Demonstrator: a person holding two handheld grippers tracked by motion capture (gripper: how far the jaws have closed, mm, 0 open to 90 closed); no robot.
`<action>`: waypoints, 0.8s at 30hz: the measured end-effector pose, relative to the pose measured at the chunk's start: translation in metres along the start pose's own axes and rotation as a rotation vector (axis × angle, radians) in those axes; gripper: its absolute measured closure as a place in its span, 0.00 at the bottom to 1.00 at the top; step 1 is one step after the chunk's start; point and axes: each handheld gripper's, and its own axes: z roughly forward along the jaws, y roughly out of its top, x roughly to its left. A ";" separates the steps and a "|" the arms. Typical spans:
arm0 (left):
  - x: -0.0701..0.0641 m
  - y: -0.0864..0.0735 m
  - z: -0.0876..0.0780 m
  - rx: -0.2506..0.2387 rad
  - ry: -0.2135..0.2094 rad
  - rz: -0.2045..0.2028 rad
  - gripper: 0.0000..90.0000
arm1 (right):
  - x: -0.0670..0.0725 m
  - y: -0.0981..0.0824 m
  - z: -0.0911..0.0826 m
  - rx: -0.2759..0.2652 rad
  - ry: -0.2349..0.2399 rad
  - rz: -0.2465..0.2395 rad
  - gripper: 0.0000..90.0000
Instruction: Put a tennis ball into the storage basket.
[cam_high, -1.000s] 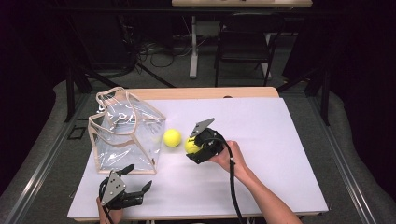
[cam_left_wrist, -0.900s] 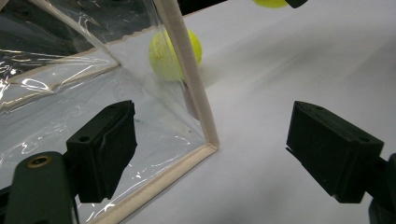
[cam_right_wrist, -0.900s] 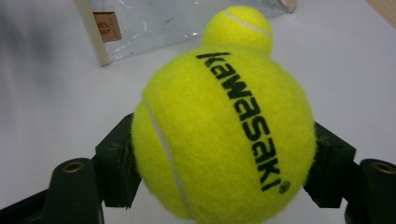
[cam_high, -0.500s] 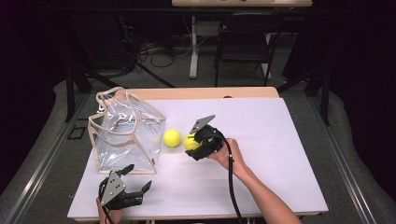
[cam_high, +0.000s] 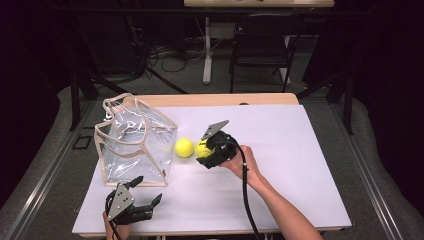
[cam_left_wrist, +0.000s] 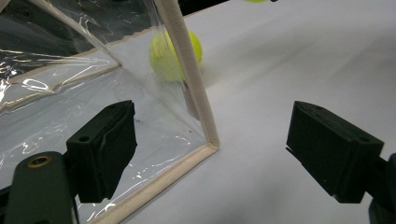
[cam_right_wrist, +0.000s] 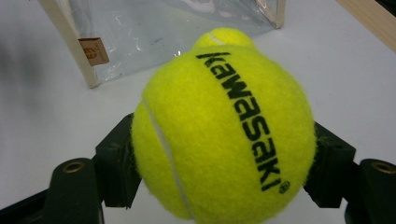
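Fingers (cam_right_wrist: 114, 161) of the right gripper (cam_high: 206, 150) are clenched on a yellow tennis ball (cam_right_wrist: 224, 135), one pad pressed against each side of it. In the right gripper view the ball sits squarely between the two fingers and bulges out above them, its black lettering facing the camera. In the high view this held ball (cam_high: 202, 149) is over the middle of the white table (cam_high: 300, 165), just right of a second tennis ball (cam_high: 184, 147) that lies on the table surface. Whether the two balls touch cannot be told.

That second ball rests close to the right side of a clear plastic bag (cam_high: 134, 142) with beige trim, which stands upright on the left part of the table. In the left gripper view the loose ball (cam_left_wrist: 175, 53) shows partly through the bag's clear wall, behind its beige corner seam.

Near the front left edge of the table, the left gripper (cam_high: 131, 204) is released: its fingers (cam_left_wrist: 105, 149) stand wide apart with nothing between their pads. The lower front corner of the bag (cam_left_wrist: 93, 93) lies just ahead of them, nearer the left finger. This gripper is well apart from the held ball.
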 end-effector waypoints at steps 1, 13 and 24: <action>0.000 0.000 0.000 -0.002 0.000 0.000 0.18 | 0.000 0.000 0.000 0.000 -0.001 0.002 0.29; 0.001 0.000 0.001 -0.004 -0.004 -0.011 0.18 | -0.004 0.016 -0.002 -0.019 0.004 -0.007 0.29; 0.001 0.000 0.002 -0.006 -0.010 -0.008 0.18 | -0.009 0.036 -0.004 -0.039 0.017 -0.019 0.29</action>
